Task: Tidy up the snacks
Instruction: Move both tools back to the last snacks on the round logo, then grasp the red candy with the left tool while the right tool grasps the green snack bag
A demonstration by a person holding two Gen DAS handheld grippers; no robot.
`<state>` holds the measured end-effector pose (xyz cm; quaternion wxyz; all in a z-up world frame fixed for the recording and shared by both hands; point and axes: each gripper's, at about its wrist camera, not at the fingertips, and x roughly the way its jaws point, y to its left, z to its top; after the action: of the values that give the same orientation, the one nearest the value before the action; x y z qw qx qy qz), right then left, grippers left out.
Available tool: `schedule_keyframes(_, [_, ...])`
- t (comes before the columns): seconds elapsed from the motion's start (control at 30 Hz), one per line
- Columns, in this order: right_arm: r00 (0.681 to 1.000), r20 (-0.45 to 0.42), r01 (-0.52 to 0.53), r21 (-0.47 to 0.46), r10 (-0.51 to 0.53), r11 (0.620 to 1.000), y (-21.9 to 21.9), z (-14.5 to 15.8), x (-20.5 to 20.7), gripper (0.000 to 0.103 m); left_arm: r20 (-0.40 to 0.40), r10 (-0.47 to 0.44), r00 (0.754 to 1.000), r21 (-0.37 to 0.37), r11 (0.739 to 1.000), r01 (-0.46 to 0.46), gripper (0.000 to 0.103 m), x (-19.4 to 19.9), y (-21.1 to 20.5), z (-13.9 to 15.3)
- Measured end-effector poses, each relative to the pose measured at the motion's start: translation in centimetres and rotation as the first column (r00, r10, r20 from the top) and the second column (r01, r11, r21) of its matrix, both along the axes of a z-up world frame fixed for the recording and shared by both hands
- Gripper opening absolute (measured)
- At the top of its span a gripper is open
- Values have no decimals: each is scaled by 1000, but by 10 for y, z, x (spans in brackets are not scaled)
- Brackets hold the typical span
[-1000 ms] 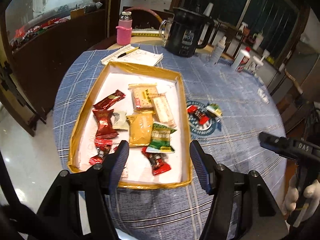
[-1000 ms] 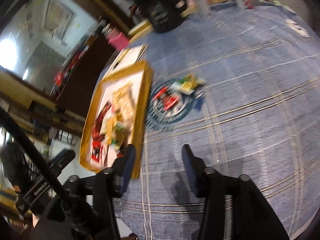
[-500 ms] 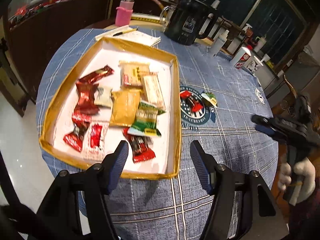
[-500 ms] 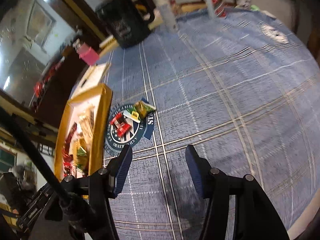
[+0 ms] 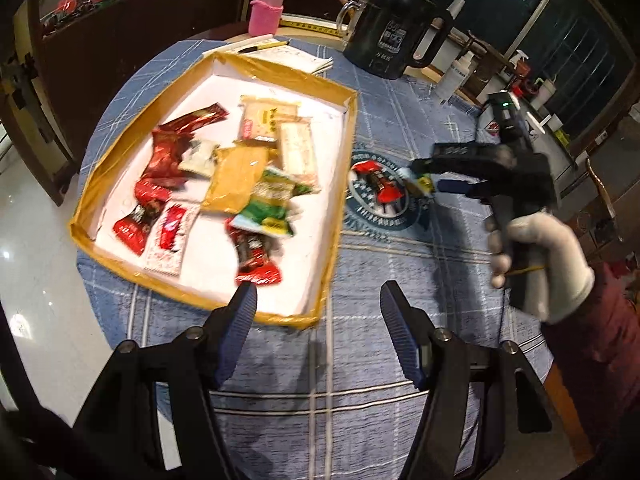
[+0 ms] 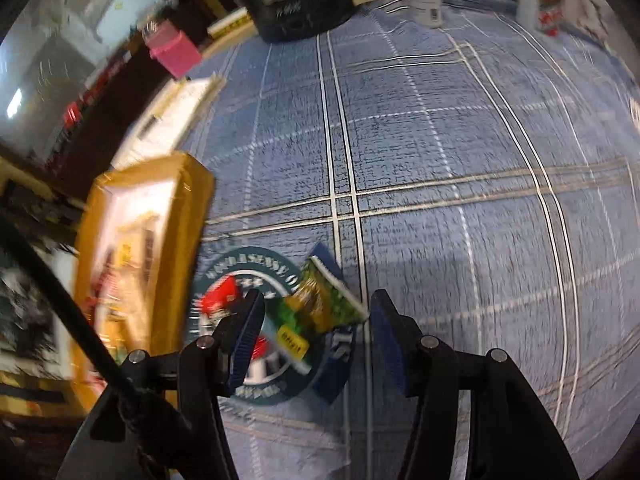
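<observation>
Right claw (image 6: 316,322) gapes — green snack packet (image 6: 320,300) lying between its fingers.

Left gripper (image 5: 316,308): black angular frame, silver screws, ribbed dark-blue pads (image 5: 240,324). Right gripper (image 6: 316,320): same black frame, blue ribbed pads, black cable at left. Right hand (image 5: 548,256): white glove, maroon sleeve (image 5: 600,344).

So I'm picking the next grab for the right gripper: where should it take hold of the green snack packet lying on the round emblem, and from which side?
Grip the green snack packet across its flat body, coming from above. It lies flat on the round emblem, so only its thin edges offer a pinch. The open right gripper already straddles it. Keep off the red packet lying to its left.
</observation>
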<state>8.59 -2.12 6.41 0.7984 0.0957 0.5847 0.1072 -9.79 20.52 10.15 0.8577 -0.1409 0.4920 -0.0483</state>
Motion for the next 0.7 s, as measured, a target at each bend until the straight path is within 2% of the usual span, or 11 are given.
schedule_keyframes(0.07, [999, 9, -45, -14, 46, 999, 6, 1, -6, 51, 12, -7, 1000, 1, 1000, 7, 65, 6, -7, 4])
schedule_keyframes(0.1, [997, 18, -70, -11, 70, 998, 8, 3, -9, 40, 15, -12, 1000, 1, 1000, 12, 65, 12, -11, 5])
schedule_keyframes(0.23, [989, 48, -139, -59, 142, 989, 3, 12, -31, 30, 5, -55, 998, -1, 998, 55, 65, 43, -36, 2])
schedule_keyframes(0.37, [991, 22, -135, -11, 135, 991, -24, 7, -50, 22, -11, -145, 989, 9, 989, 146, 65, 82, -68, -8])
schedule_keyframes(0.4, [992, 9, -127, 2, 127, 992, -33, 4, -53, 13, -14, -169, 986, 22, 985, 169, 65, 93, -76, -12])
schedule_keyframes(0.43, [993, -11, -115, 12, 115, 993, -41, 0, -57, 8, -17, -196, 981, 41, 980, 196, 65, 106, -86, -17])
schedule_keyframes(0.53, [997, -37, -66, 42, 67, 997, -67, -6, -66, 8, -49, -228, 973, 83, 969, 231, 65, 136, -102, -31])
schedule_keyframes(0.6, [998, -43, -36, 73, 40, 997, -84, -6, -71, 8, -71, -217, 974, 117, 967, 224, 65, 153, -107, -41])
schedule_keyframes(0.7, [999, -41, -21, 139, 27, 990, -103, -2, -78, 12, -99, -202, 974, 123, 969, 214, 65, 169, -107, -54])
